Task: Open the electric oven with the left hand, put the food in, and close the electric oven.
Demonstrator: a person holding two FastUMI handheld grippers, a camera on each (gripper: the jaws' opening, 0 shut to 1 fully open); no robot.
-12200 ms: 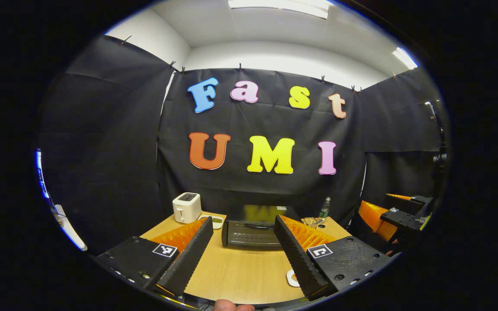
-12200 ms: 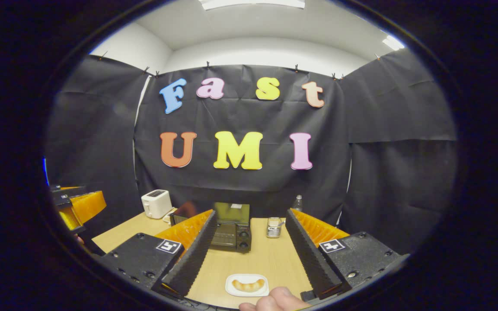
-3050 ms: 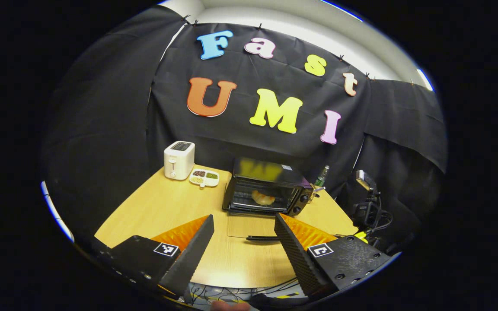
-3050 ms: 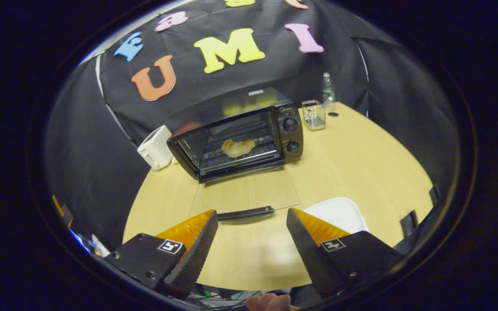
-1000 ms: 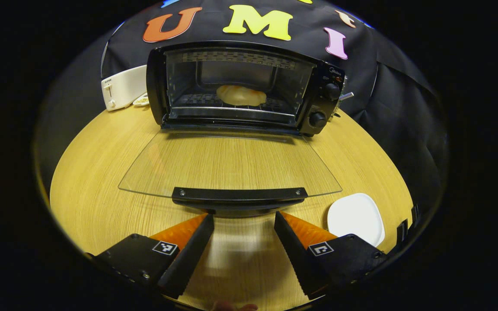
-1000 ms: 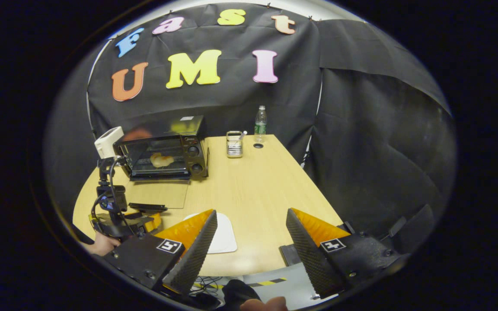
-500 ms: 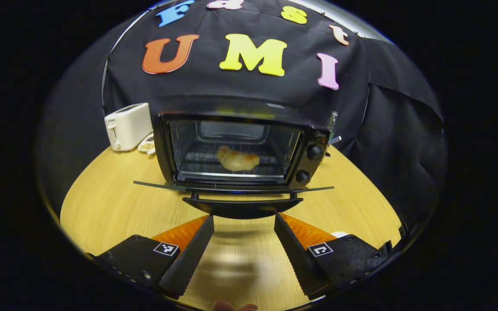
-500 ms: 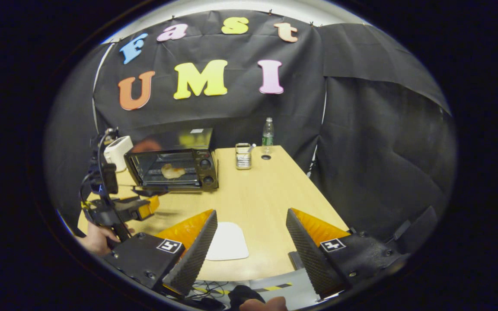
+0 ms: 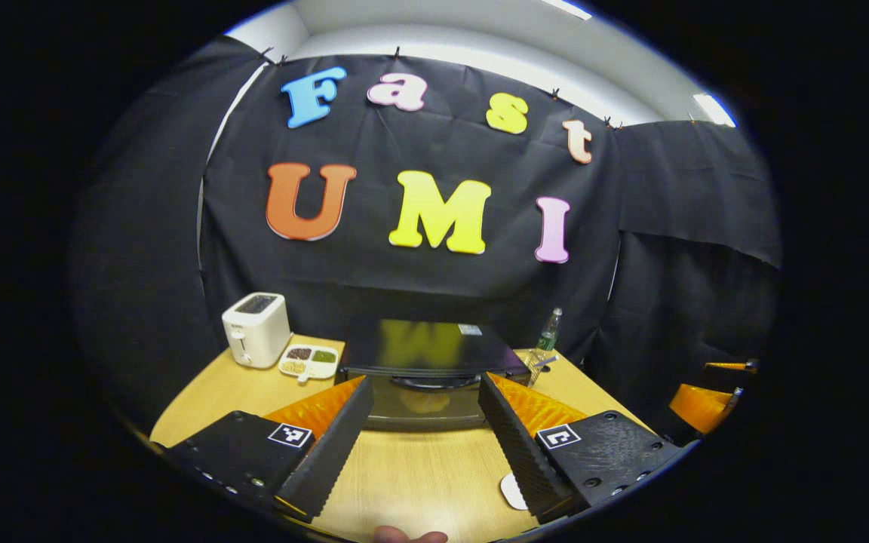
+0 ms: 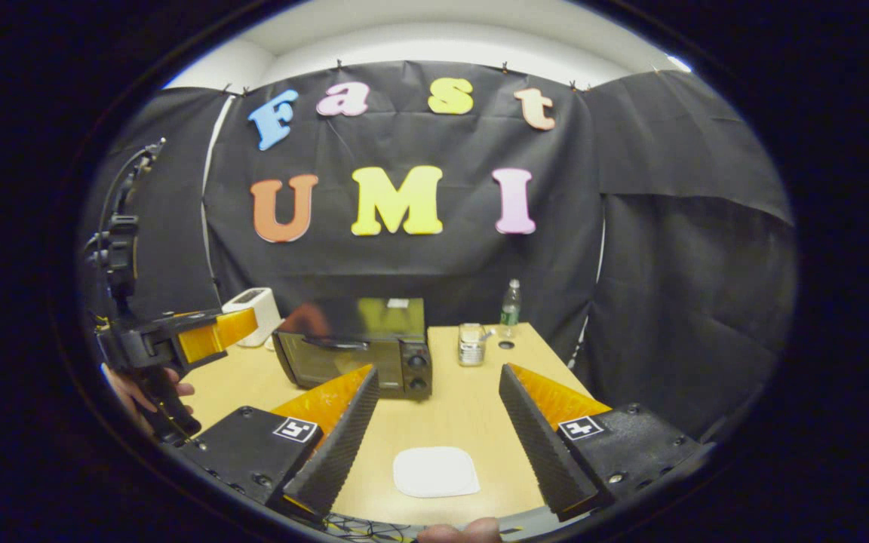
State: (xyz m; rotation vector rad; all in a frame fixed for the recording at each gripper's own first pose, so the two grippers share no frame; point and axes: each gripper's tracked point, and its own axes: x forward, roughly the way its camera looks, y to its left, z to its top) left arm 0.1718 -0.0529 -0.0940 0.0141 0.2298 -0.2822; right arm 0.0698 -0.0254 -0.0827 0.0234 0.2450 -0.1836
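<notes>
Left gripper (image 9: 423,422) hovering wide open, holding nothing, facing the closed electric oven (image 9: 427,377) on the counter (image 9: 419,475). Right gripper (image 10: 434,422) also gaping, empty, above a bare white plate (image 10: 435,472). Food faintly showing behind the oven door.

Both views face oven (image 9: 427,377) (wallward).

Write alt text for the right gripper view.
A black electric oven stands shut on a wooden table, with an empty white plate nearer the open right gripper. The left gripper hovers at left.
</notes>
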